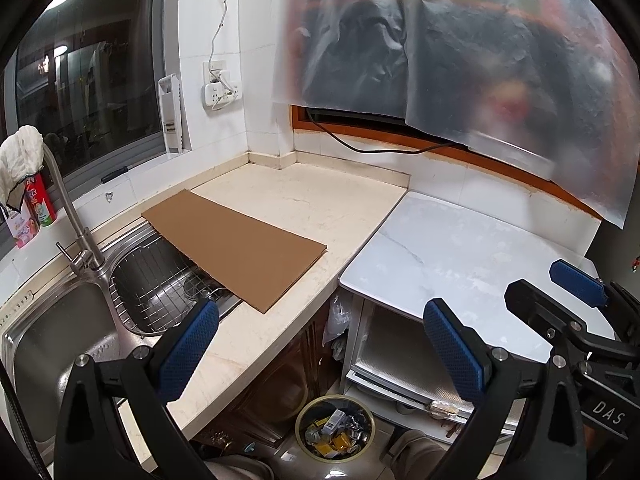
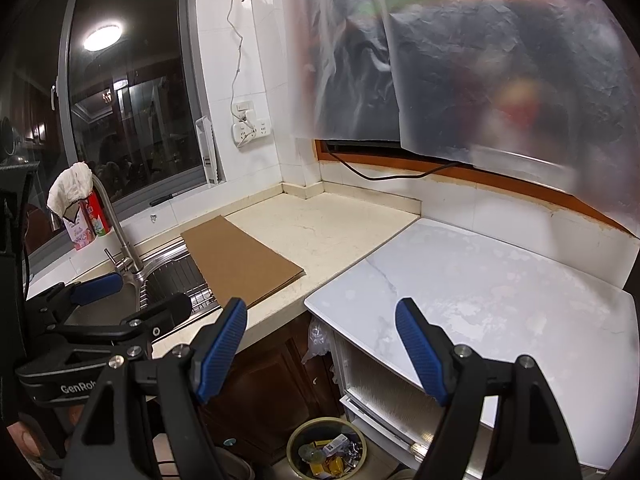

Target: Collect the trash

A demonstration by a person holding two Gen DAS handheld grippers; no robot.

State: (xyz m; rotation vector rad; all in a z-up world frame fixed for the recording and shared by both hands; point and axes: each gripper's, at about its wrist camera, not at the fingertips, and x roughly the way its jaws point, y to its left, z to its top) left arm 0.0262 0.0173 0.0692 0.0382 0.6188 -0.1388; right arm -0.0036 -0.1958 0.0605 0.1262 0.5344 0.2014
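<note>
A round trash bin (image 1: 336, 399) (image 2: 326, 421) stands on the floor below the counter's edge, holding several yellow and silver wrappers (image 1: 336, 434) (image 2: 328, 458). A flat brown cardboard sheet (image 1: 236, 248) (image 2: 240, 260) lies on the beige counter (image 1: 320, 208) (image 2: 340, 232) and partly covers the sink's rack. My left gripper (image 1: 320, 308) (image 2: 140, 294) hangs open and empty above the counter's front edge. Beside it, over the white marble table (image 1: 460, 260) (image 2: 500, 300), my right gripper (image 2: 322, 308) (image 1: 548, 284) is open too, with nothing between its fingers.
A steel sink (image 1: 52, 328) with a faucet (image 1: 72, 216) and a wire rack (image 1: 160, 280) sits at the left. A cloth (image 1: 20, 152), a red can (image 1: 40, 200) and a carton stand by the window. Plastic sheeting (image 1: 480, 60) hangs at the back right. A black cable (image 1: 380, 151) runs along the wall.
</note>
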